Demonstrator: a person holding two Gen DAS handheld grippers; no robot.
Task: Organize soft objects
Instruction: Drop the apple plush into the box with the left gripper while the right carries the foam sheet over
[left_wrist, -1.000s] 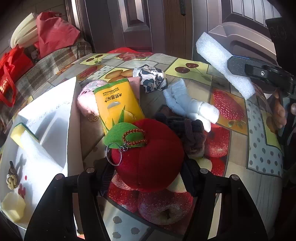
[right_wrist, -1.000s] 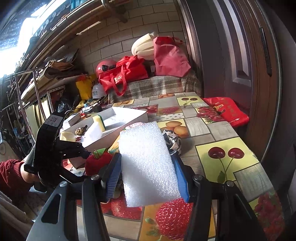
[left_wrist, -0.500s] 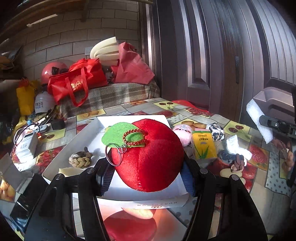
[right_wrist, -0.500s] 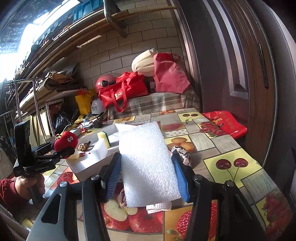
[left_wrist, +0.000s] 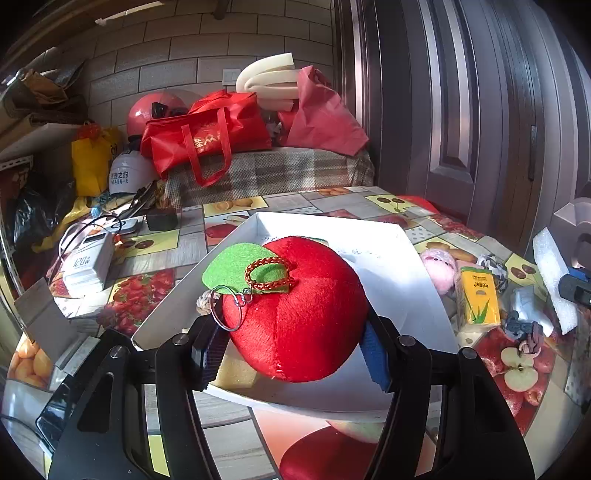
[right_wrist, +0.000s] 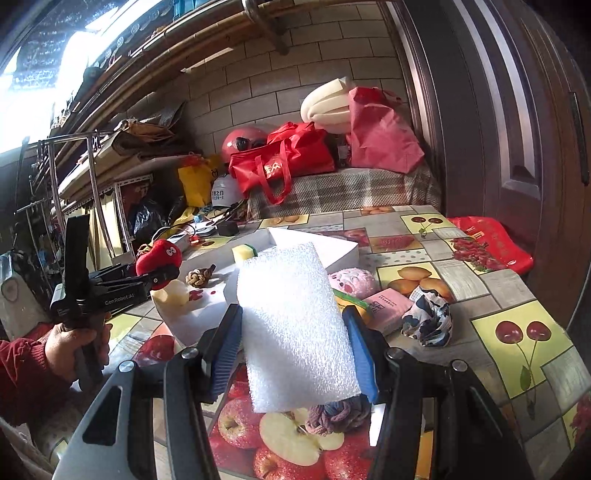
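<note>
A fruit-patterned tablecloth (right_wrist: 513, 295) is seen under a scatter of soft things right of centre in the right wrist view: a pink plush (right_wrist: 352, 281), a pink packet (right_wrist: 388, 304), a black-and-white cloth bundle (right_wrist: 428, 321) and a knotted fabric piece (right_wrist: 334, 411) low in the frame, partly hidden behind the foam. A yellow tissue pack (left_wrist: 478, 295) is shown at the right of the left wrist view. A shallow white box (left_wrist: 402, 273) is placed mid-frame; a rope knot (right_wrist: 197, 276), a yellow sponge (right_wrist: 243, 252) and a pale block (right_wrist: 173, 293) are seen inside it. A round, fuzzy red plush apple (left_wrist: 299, 314), with a green felt leaf and a key ring, is clamped by the left gripper (left_wrist: 291, 354) above the box's near edge. A flat, bubbly white foam sheet (right_wrist: 295, 332) is pinched upright in the right gripper (right_wrist: 291, 354), over the cloth in front of the box.
</note>
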